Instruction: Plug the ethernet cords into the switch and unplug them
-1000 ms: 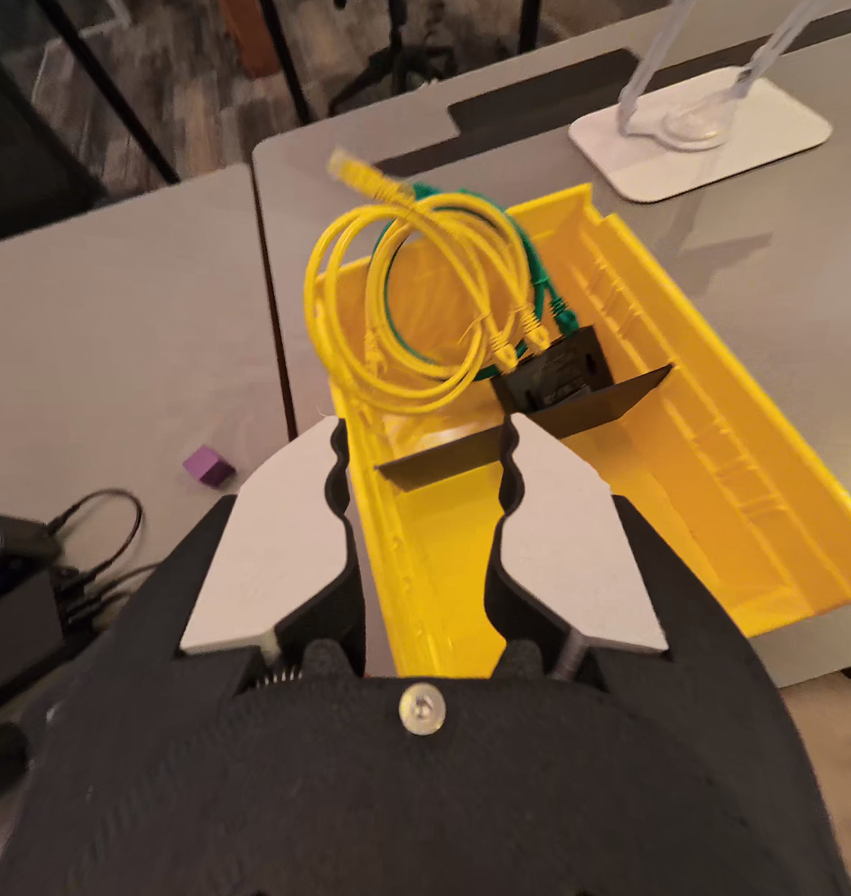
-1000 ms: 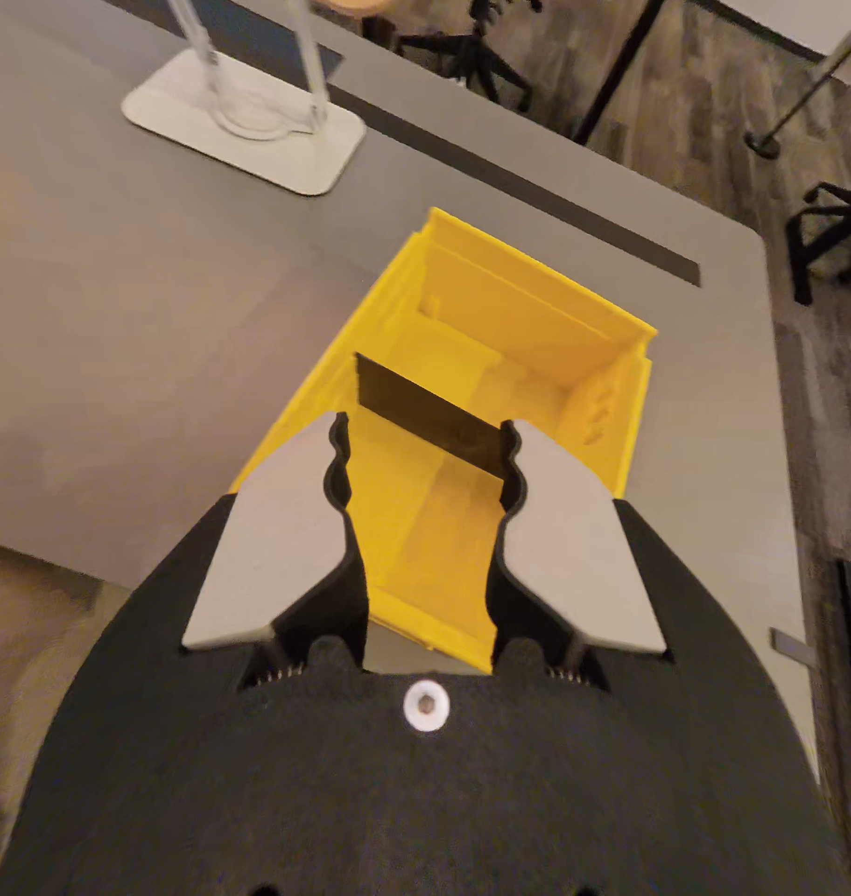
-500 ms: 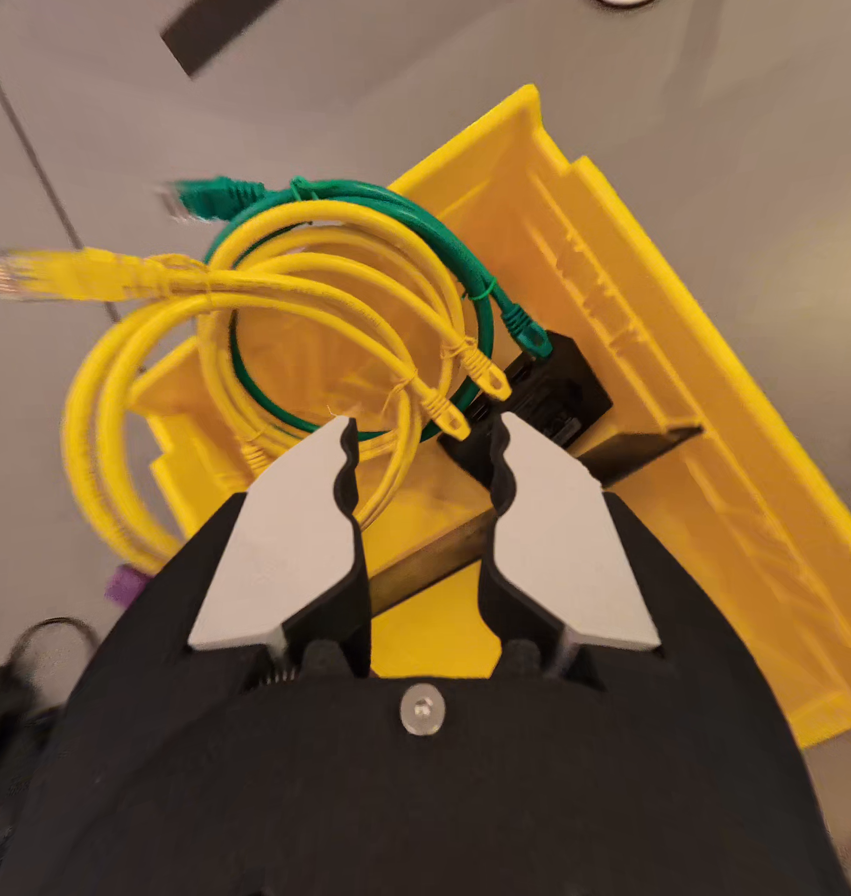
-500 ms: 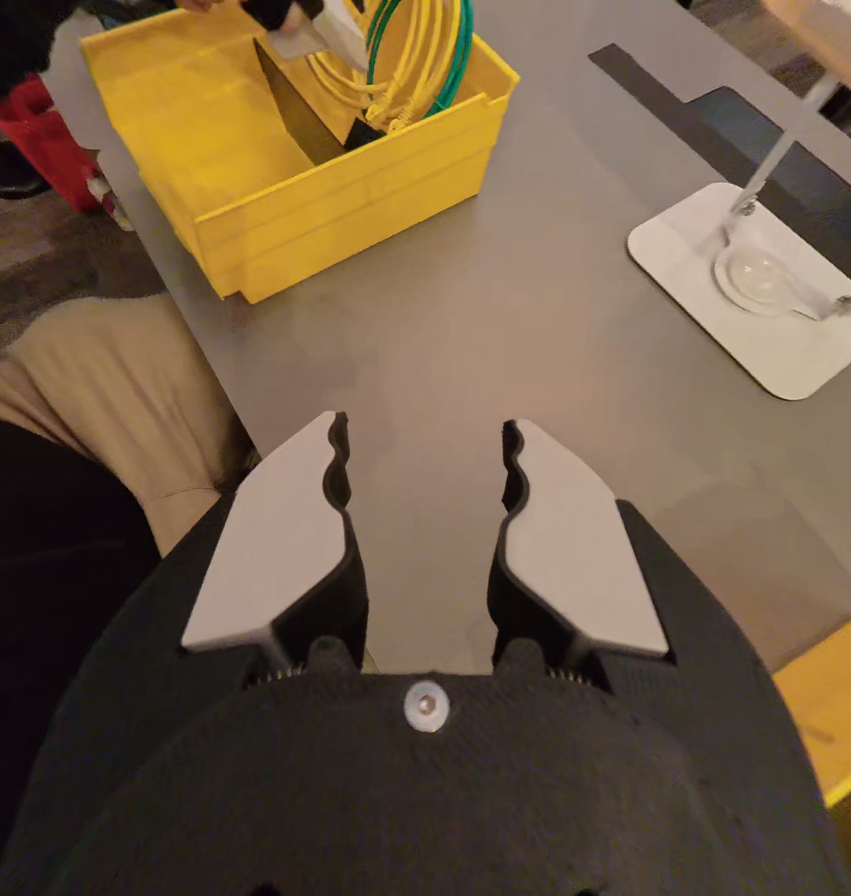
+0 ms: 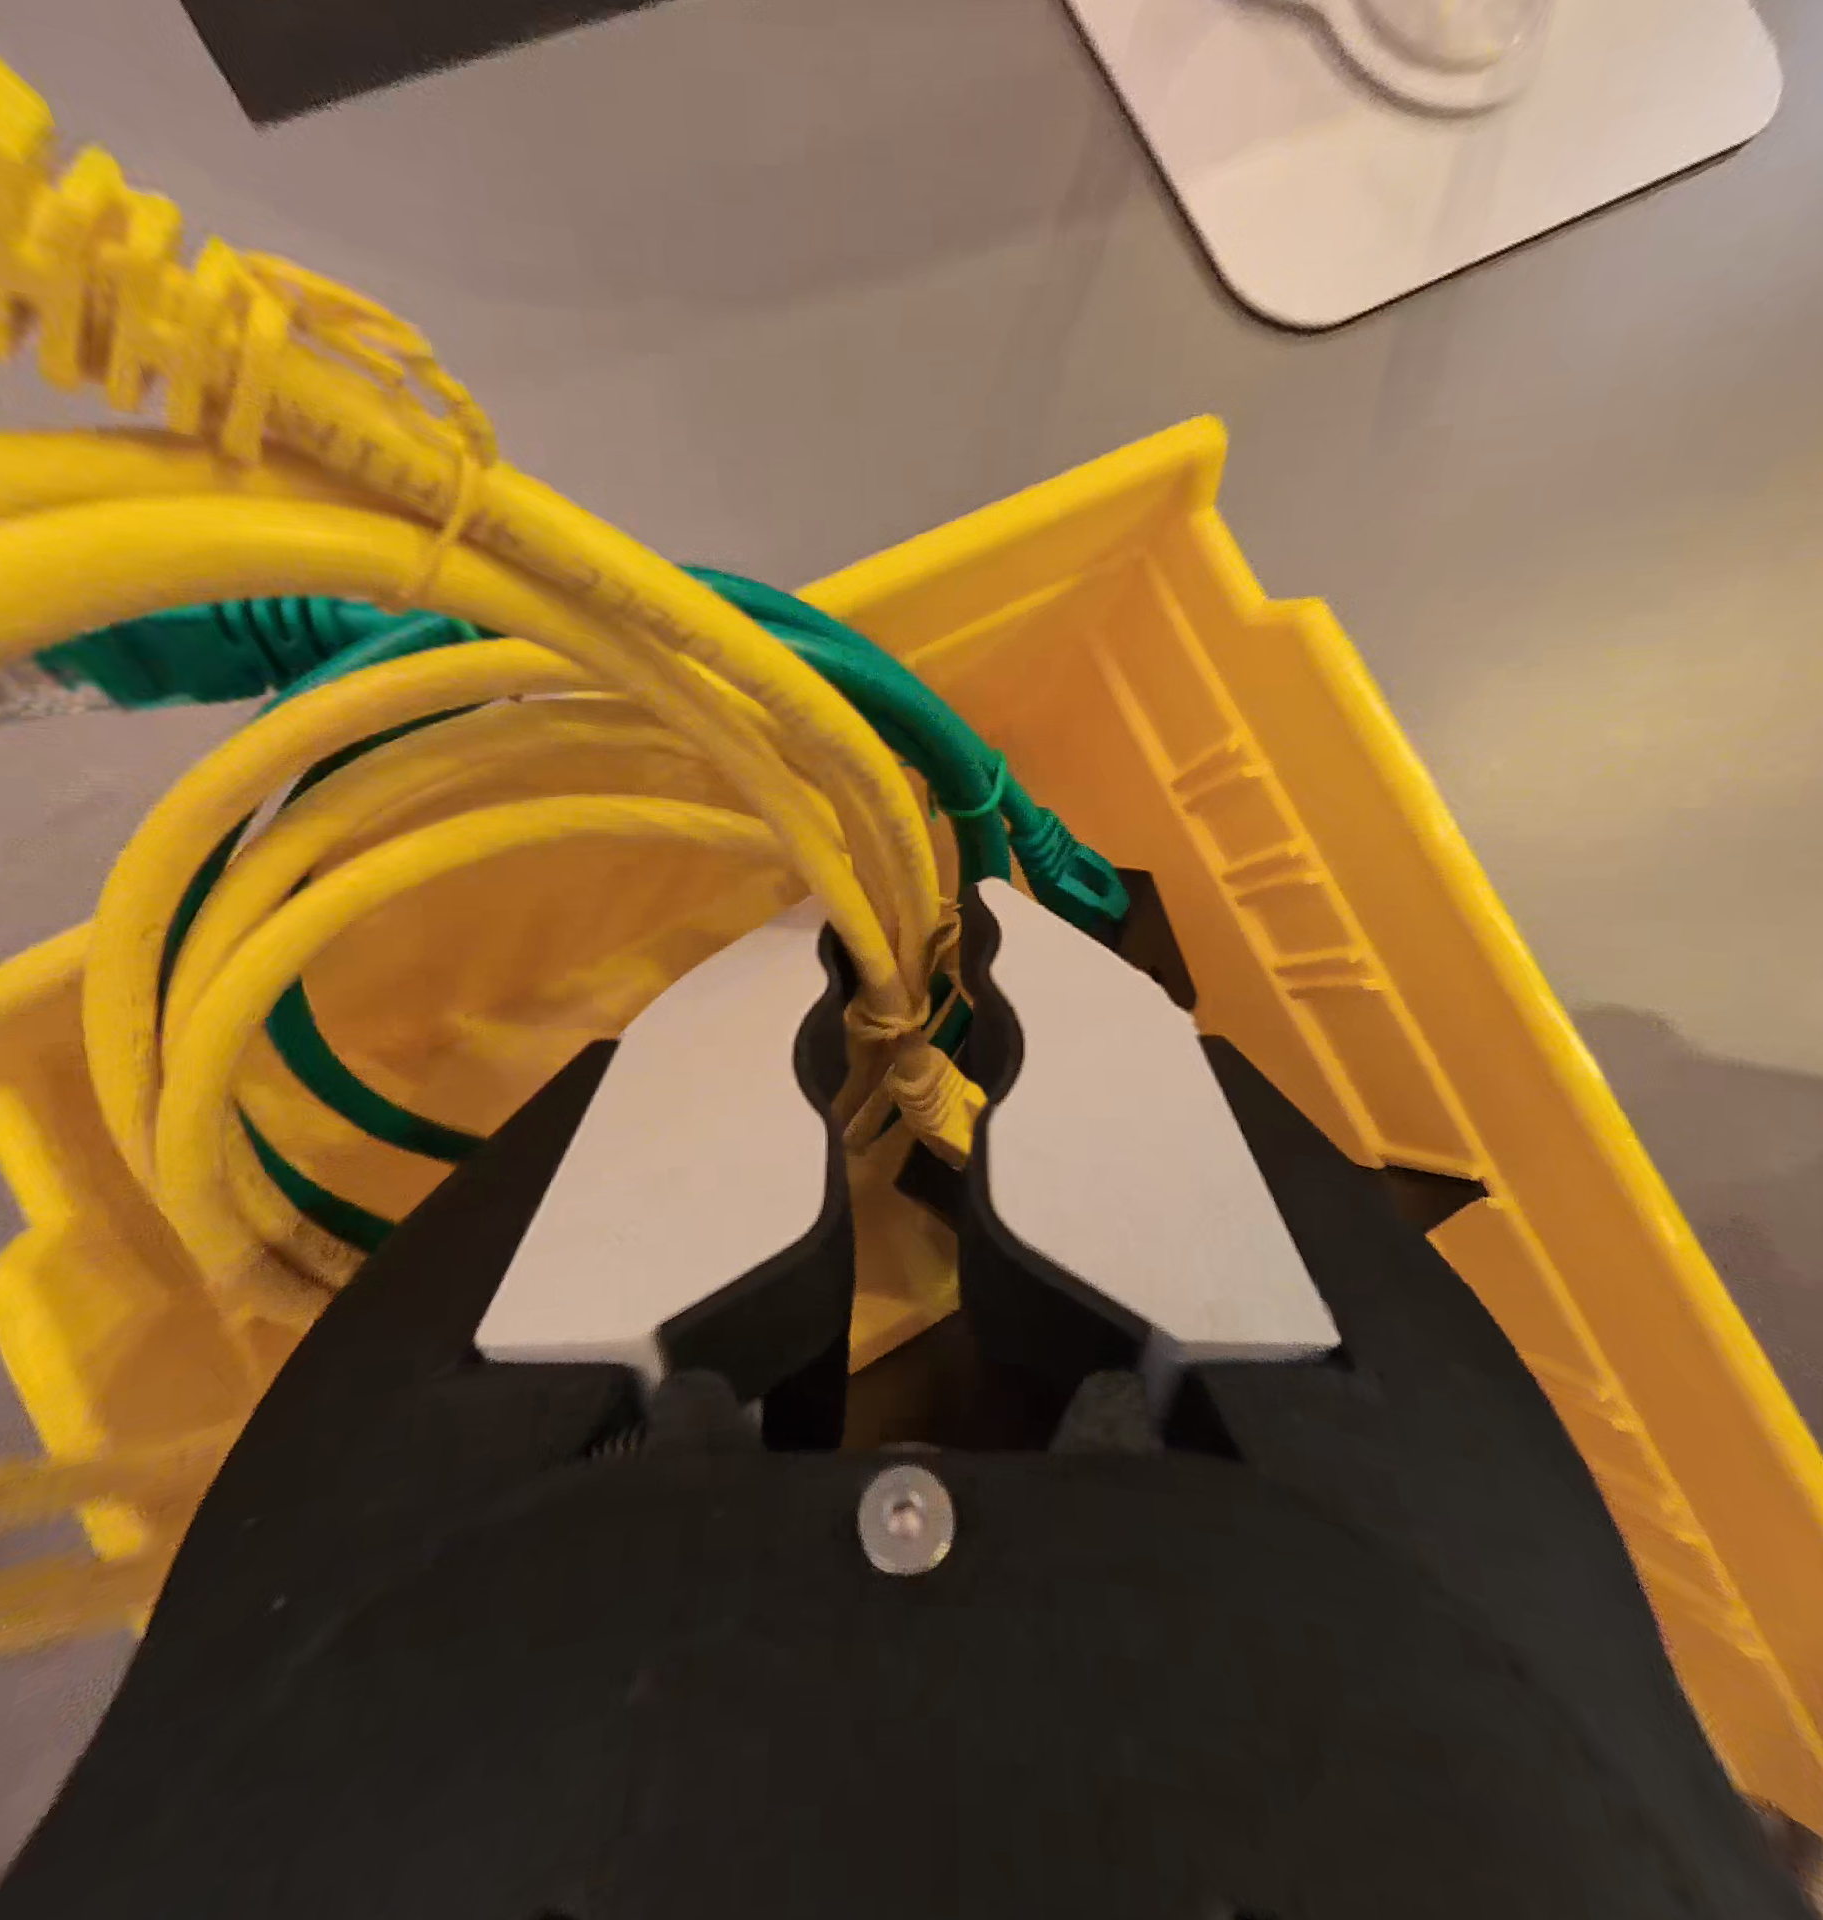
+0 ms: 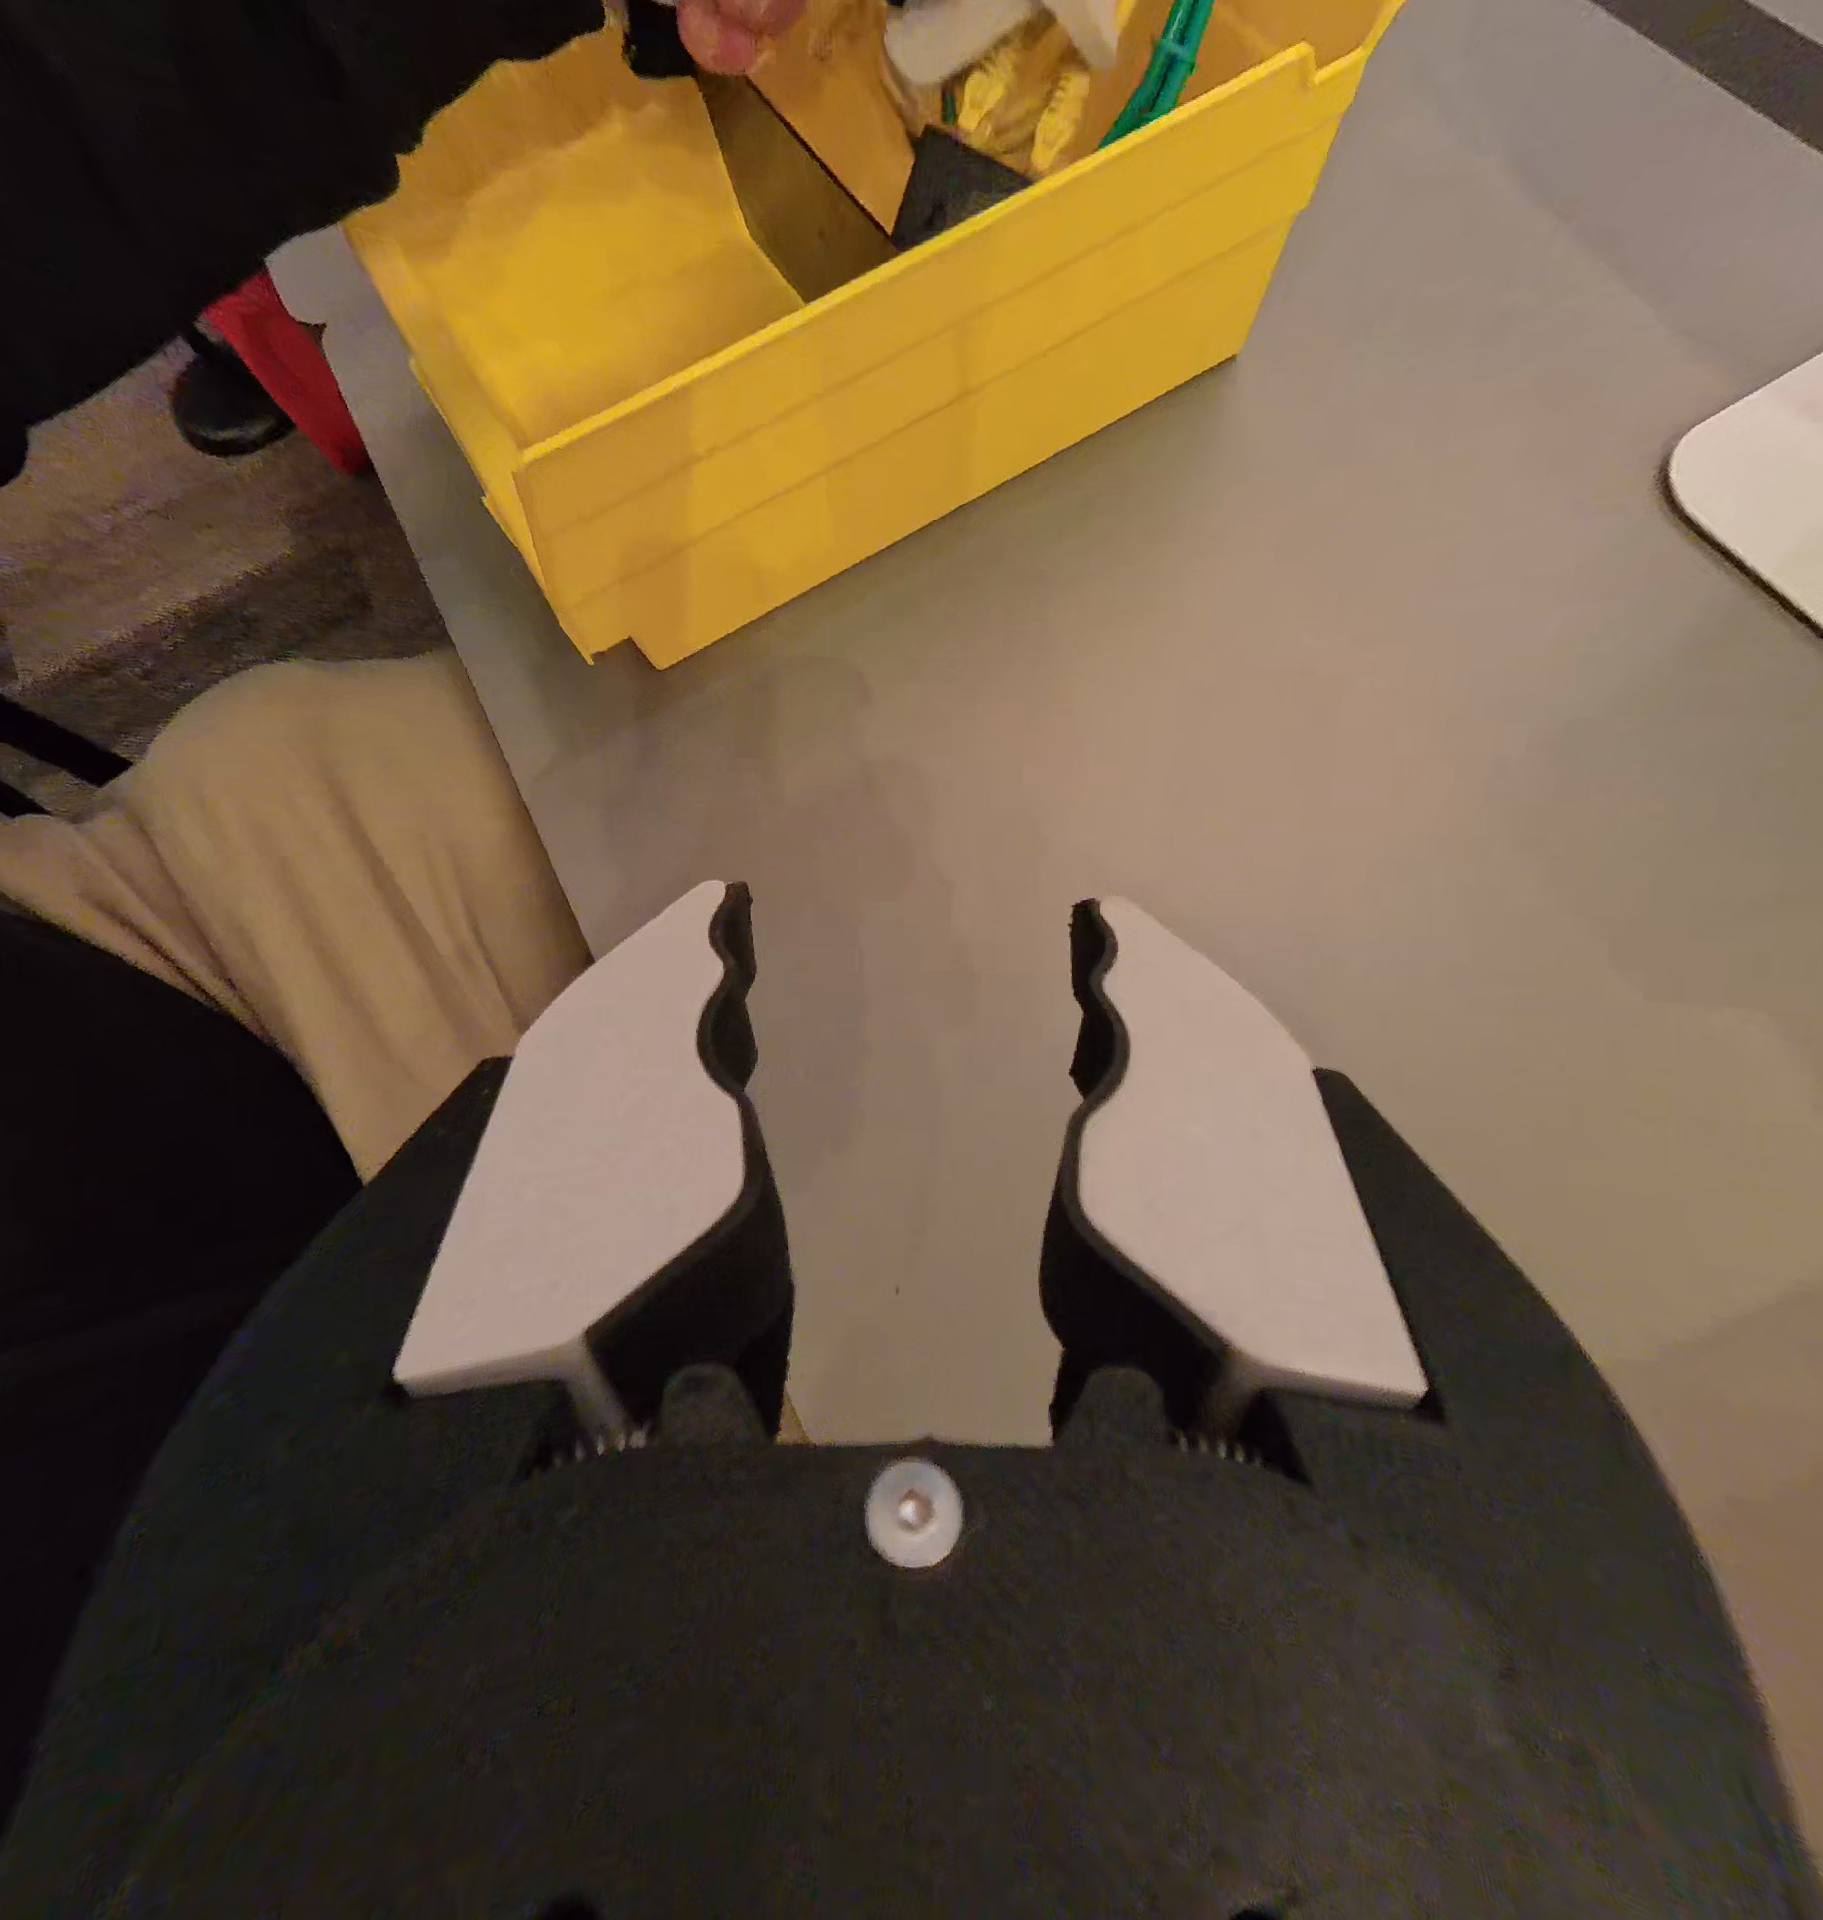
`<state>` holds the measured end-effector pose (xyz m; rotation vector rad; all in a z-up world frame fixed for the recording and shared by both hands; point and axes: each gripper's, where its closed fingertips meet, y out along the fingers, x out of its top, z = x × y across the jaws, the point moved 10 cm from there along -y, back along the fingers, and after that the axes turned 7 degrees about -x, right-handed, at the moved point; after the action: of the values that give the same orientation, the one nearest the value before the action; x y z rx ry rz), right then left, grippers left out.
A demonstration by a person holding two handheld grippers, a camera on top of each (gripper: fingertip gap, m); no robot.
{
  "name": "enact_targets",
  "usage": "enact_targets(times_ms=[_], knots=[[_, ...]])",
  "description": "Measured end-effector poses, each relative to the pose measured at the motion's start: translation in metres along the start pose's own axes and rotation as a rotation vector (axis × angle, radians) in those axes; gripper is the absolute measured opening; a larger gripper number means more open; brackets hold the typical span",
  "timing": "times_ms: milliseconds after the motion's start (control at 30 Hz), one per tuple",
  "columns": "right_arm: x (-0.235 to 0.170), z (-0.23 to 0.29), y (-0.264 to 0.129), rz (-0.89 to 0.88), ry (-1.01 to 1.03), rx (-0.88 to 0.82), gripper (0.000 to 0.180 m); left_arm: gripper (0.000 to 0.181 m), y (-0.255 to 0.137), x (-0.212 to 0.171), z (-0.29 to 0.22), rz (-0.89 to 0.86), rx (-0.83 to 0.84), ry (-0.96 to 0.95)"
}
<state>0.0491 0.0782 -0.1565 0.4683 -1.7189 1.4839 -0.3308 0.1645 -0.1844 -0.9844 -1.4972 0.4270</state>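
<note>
The left gripper (image 5: 905, 956) has its two grey fingers nearly together, and they pinch the yellow ethernet cords (image 5: 891, 904) just above their small yellow plugs (image 5: 938, 1107). The cords curl away to the left of the gripper in big loops, and one free yellow plug end (image 5: 107, 270) sticks out far up on the left, blurred. A thin green ethernet cord (image 5: 886, 696) loops along with the yellow ones; its green plug (image 5: 1068, 878) sits just to the right of the fingertips, touching the black switch box (image 5: 1146, 935), which is mostly hidden behind the right finger. All of this sits inside a long yellow plastic bin (image 5: 1302, 831) that runs past the gripper on the right. Beyond the bin lie the grey surface (image 5: 730, 312) and a flat white plate with a clear stand (image 5: 1406, 135). The right gripper (image 6: 912, 914) has its fingers wide apart with nothing between them, over the bare grey surface. The yellow bin is well ahead of it, up and to the left.
</note>
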Motion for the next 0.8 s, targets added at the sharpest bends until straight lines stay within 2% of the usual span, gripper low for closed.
enact_targets(times_ms=[200,467,667,800], knots=[[-0.005,-0.001,0.010,0.005,0.001,0.002,0.059,0.014,-0.025,0.016,-0.020,-0.093,0.042,0.128],[0.017,-0.018,0.000,-0.139,0.091,0.050,0.063,0.013,-0.080,0.045,-0.066,-0.242,0.058,0.286],[0.045,-0.031,0.002,-0.260,0.131,0.096,0.069,0.013,-0.117,0.055,-0.098,-0.356,-0.032,0.352],[0.066,-0.034,0.009,-0.363,0.128,0.165,0.073,0.013,-0.128,0.056,-0.134,-0.367,-0.128,0.451]])
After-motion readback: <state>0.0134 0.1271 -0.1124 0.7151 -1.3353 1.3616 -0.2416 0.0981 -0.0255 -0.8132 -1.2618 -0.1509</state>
